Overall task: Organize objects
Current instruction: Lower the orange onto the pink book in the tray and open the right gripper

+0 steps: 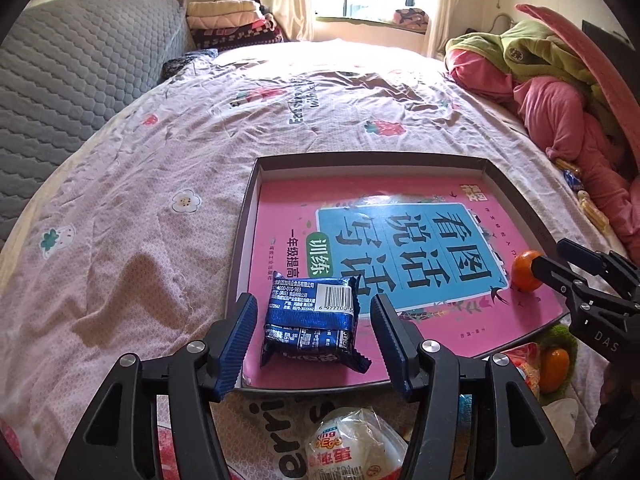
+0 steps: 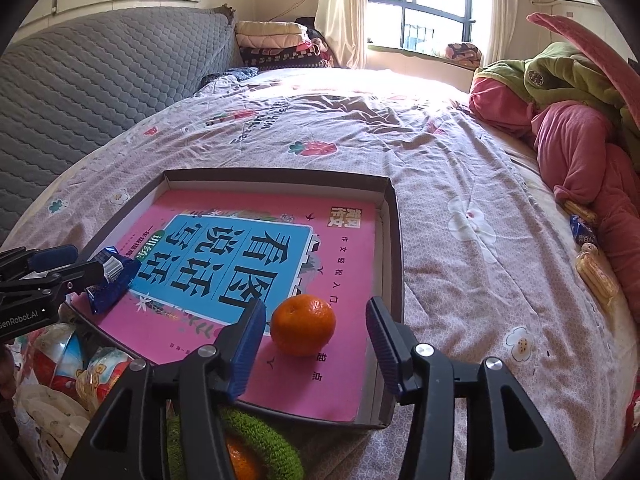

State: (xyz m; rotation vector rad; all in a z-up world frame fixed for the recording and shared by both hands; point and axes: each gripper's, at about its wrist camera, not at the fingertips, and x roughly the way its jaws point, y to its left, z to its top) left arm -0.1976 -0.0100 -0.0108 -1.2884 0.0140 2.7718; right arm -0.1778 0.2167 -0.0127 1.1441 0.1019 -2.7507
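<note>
A shallow dark cardboard box (image 1: 360, 159) (image 2: 276, 174) lies on the bed with a pink book (image 1: 400, 196) (image 2: 260, 208) flat inside it. On the book's near corner rests a blue snack packet (image 1: 312, 320) (image 2: 114, 280). My left gripper (image 1: 314, 308) (image 2: 60, 268) is open, its blue pads on either side of the packet without touching it. A small orange (image 2: 303, 325) (image 1: 524, 276) sits on the book's other near corner. My right gripper (image 2: 316, 312) (image 1: 552, 260) is open, and the orange stands free between its fingers.
Snack bags (image 2: 60, 360) and a King Egg packet (image 1: 352, 444) lie in front of the box. A green knitted holder (image 2: 256, 448) (image 1: 554, 364) with another orange sits beside them. Pink and green clothes (image 1: 560, 120) pile at the right; a grey quilted headboard (image 1: 60, 100) stands left.
</note>
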